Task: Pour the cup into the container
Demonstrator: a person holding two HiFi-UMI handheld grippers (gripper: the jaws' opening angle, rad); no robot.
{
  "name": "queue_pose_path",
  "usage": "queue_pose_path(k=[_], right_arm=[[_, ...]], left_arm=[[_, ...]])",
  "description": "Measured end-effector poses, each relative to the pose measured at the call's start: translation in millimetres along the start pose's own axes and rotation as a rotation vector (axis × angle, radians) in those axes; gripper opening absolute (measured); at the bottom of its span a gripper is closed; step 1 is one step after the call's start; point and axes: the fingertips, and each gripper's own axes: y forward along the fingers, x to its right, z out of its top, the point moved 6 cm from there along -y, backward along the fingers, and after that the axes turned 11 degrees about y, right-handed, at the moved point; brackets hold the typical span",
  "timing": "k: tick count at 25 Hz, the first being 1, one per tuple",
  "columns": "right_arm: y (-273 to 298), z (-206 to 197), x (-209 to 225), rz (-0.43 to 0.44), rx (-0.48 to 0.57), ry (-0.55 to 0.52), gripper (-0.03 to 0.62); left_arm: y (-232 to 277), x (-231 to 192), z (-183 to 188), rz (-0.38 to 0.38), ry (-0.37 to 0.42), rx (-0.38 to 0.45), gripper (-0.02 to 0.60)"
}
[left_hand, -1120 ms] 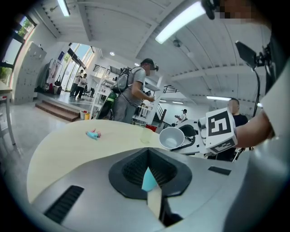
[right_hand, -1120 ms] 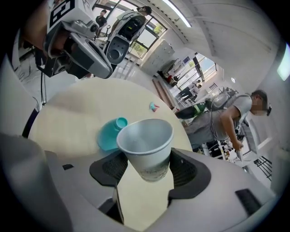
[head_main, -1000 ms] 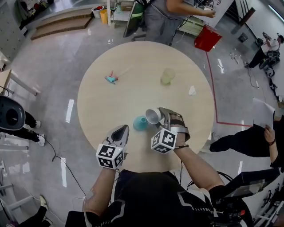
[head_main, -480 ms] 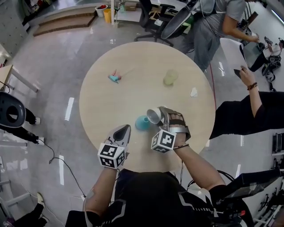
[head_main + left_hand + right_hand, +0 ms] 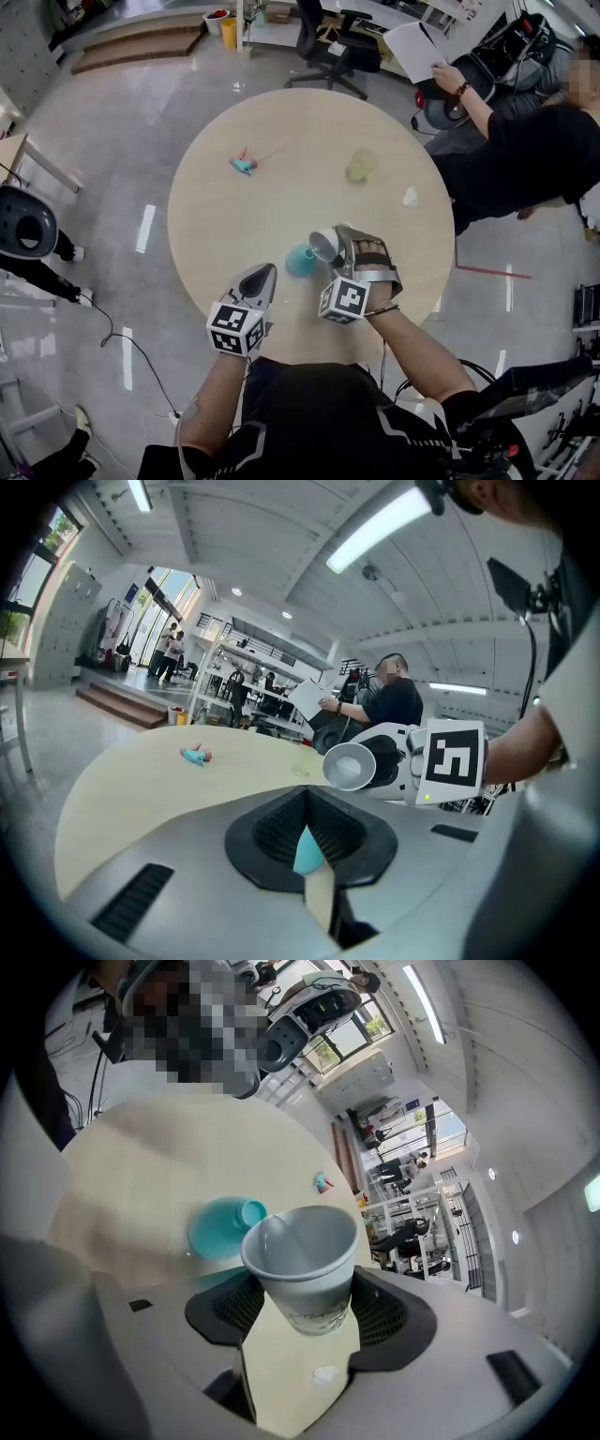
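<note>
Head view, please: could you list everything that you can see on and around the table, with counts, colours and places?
table: 1, beige, round, centre
teal container: 1, teal, near side of table
paper cup: 1, white, held tipped toward the teal container
small object: 1, teal and pink, far left of table
plastic cup: 1, pale yellow-green, far right of table
crumpled scrap: 1, white, by table's right edge
office chair: 1, black, beyond table
bystander: 1, black top, right of table, holding paper
left gripper: 1, grey, shut, empty
right gripper: 1, grey, closed on paper cup
</note>
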Motion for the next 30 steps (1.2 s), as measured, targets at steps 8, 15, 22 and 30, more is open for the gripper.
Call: queue_pose_path(k=[8, 15, 22, 30], right_arm=[[-1.8, 1.6, 0.3, -0.019, -0.004, -0.037, 0.295], [-2.7, 4.2, 0.6, -0.023, -0.004, -0.058, 0.295], [-3.6, 3.7, 2.4, -0.040, -0.002, -0.071, 0.295], [-3.2, 5.0, 6.6, -0.055, -0.002, -0.082, 0.295]], left_arm=[[-3.7, -1.0, 0.8, 0.002, -0.003, 0.003, 0.002], [-7.7, -2.2, -0.9, 0.004, 0.000, -0.001, 0.002], [-10.4, -0.7, -2.0, 0.007, -0.001, 0.004, 0.002], [-10.4, -2.8, 0.6, 0.010, 0.001, 0.007, 0.002]])
